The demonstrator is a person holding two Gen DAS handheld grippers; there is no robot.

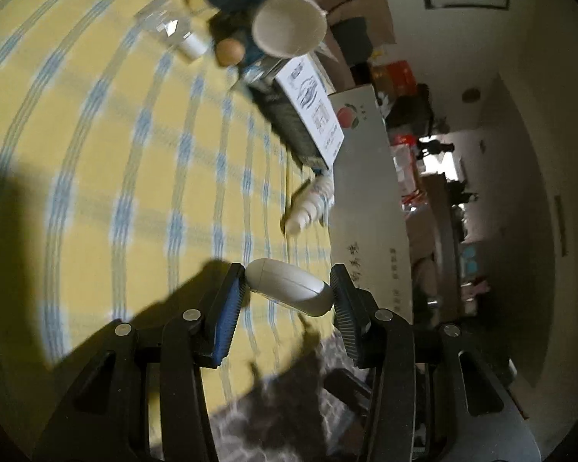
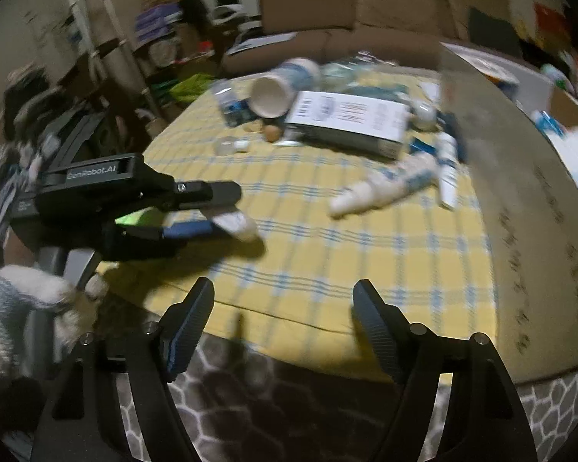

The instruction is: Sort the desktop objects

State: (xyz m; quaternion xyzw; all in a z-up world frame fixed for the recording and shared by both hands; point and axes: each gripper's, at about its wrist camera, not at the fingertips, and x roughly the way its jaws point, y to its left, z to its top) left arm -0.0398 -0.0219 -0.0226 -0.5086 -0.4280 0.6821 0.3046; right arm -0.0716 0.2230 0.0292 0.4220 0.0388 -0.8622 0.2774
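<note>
Left gripper (image 1: 289, 288) clamps white oval case (image 1: 289, 287) lengthwise btwn both pads, lower centre of frame, above yellow-blue checked cloth (image 1: 135, 154). Right gripper (image 2: 283, 306) gapes wide, nothing btwn fingers, bottom centre over cloth edge. Tipped paper cup (image 2: 273, 92), egg (image 2: 271, 131), white-label box (image 2: 346, 123) upper centre; tubes (image 2: 385, 188) centre right. Frames blurred.

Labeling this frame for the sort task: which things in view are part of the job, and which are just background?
Job:
- white capsule-shaped case, clamped in left tongs
- right tongs, open, holding nothing
- paper cup, on its side
- white-labelled box
- egg
- tubes
- yellow checked tablecloth

Background:
- brown sofa
- large cardboard box
- shelf clutter
</note>
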